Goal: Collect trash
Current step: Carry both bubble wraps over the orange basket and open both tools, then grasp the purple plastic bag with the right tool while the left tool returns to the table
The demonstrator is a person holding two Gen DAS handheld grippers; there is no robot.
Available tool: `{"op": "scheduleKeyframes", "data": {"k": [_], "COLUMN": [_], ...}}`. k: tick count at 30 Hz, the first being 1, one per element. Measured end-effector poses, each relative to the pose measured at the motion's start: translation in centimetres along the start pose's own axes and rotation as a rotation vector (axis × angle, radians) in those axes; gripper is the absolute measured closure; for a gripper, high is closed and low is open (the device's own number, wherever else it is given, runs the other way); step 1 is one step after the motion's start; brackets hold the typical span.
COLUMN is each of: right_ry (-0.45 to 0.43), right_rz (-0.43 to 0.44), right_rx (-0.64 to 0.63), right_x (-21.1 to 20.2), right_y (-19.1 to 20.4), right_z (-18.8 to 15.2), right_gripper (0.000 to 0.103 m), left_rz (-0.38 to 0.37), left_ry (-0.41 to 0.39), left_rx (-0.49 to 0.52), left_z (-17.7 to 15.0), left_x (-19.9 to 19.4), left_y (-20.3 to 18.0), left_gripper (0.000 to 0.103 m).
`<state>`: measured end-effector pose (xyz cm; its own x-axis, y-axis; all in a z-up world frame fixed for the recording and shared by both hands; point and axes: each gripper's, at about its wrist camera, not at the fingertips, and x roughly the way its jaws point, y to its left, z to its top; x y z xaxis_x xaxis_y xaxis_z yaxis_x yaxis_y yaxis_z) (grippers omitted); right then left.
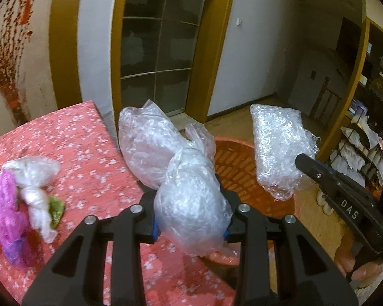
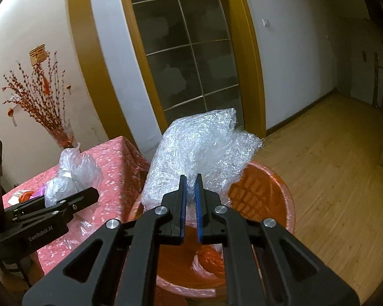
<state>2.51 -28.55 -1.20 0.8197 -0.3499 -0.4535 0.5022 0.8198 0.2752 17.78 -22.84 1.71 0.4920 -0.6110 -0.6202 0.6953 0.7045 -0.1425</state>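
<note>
The left tongs (image 1: 190, 213) pinch a crumpled clear plastic bag (image 1: 189, 199), its blue pads pressed against both sides of the bundle; the bag's upper part balloons above the tongs, over the edge of the tabletop (image 1: 89, 153) and beside the orange basket (image 1: 237, 168). The right tongs (image 2: 190, 178) are nearly pressed together, gripping a thin fold of a bubble-wrap wad (image 2: 199, 148), which hangs directly above the basket's open mouth. The basket stands on the wooden floor (image 2: 332, 178), close against the corner of the tabletop, and holds orange material at its bottom. The tabletop carries a pink floral cloth. On it, to the left, remain a pink-purple plastic scrap (image 1: 5, 204), a white plastic scrap (image 1: 35, 178) and a small green piece (image 1: 56, 207), lying together.
</note>
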Motion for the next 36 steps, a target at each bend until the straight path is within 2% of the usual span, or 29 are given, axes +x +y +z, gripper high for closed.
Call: {"op": "scheduleKeyframes", "data": {"k": [12,15,16,17,20,24,26,29,36], "right_ry": [0.023,0.027,0.027,0.032,0.045,0.052,0.042,0.024,0.013], "right_rz": [-0.022,-0.023,-0.022,-0.017,-0.007,-0.02,-0.04,-0.06,-0.05], "right_rx": [0.043,0.044,0.047,0.05,0.058,0.055,0.046,0.021,-0.014], "right_x": [1.5,1.9,2.0,2.1,2.3,2.3,2.0,1.6,1.1], "right_y": [-1.4,-1.2,-1.3,-1.5,-2.0,-2.1,-1.9,-1.4,-0.1], "right_z": [0.1,0.2,0.2,0.2,-0.1,-0.4,-0.6,-0.6,-0.5], "right_gripper": [0.097,0.096,0.096,0.091,0.08,0.07,0.054,0.043,0.035], "left_rz": [-0.031,-0.026,-0.022,-0.015,0.001,0.032,0.052,0.086,0.15], "left_ry": [0.036,0.041,0.041,0.042,0.053,0.06,0.057,0.049,0.038], "left_rx": [0.049,0.049,0.049,0.049,0.041,0.018,0.006,0.001,-0.008], "left_z": [0.7,0.7,0.8,0.7,0.5,0.2,0.0,-0.3,-1.3], "left_x": [3.4,4.1,4.3,4.5,5.0,5.1,4.9,4.4,2.5], "left_y": [-2.6,-2.7,-2.8,-2.8,-2.2,-0.9,-0.2,0.7,2.3], "left_gripper": [0.069,0.064,0.058,0.053,0.048,0.041,0.034,0.028,0.022]}}
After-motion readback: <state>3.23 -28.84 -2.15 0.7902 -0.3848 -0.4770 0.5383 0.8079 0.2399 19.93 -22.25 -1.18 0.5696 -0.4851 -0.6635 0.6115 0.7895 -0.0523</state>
